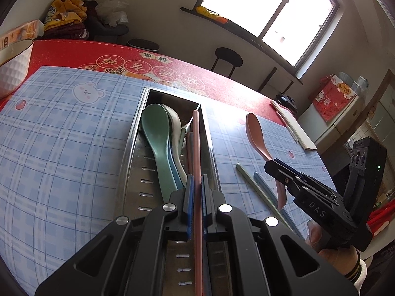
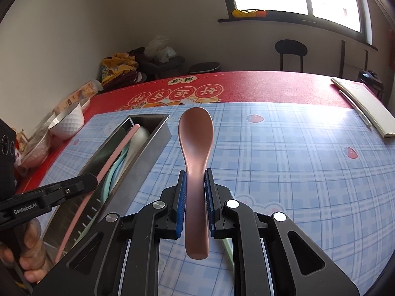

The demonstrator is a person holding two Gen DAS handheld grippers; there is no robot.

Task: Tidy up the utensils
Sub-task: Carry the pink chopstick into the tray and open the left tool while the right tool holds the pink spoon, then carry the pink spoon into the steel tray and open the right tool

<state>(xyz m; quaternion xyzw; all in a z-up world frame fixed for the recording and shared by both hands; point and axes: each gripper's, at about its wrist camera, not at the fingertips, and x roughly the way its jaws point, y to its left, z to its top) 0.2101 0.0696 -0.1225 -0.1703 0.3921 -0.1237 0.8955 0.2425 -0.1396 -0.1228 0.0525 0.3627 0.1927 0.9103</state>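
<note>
A steel utensil tray (image 1: 130, 145) (image 2: 158, 148) lies on the blue plaid mat. It holds a green spoon (image 1: 158, 135), a white spoon and other pale spoons. My left gripper (image 1: 196, 185) is shut on a pink chopstick (image 1: 196, 143) (image 2: 118, 151), held along the tray's right side above the tray. My right gripper (image 2: 195, 185) (image 1: 281, 170) is shut on the handle of a pink-brown spoon (image 2: 196, 135) (image 1: 255, 133), held above the mat right of the tray. A green chopstick (image 1: 256, 190) and a blue chopstick (image 1: 265, 185) lie on the mat under the right gripper.
A white dimpled bowl (image 1: 12, 71) (image 2: 68, 122) stands at the left on the red tablecloth (image 1: 98, 51). A folded cream item with a pen (image 1: 293, 128) (image 2: 365, 108) lies at the table's right edge. A black stool (image 1: 227, 59) stands behind the table.
</note>
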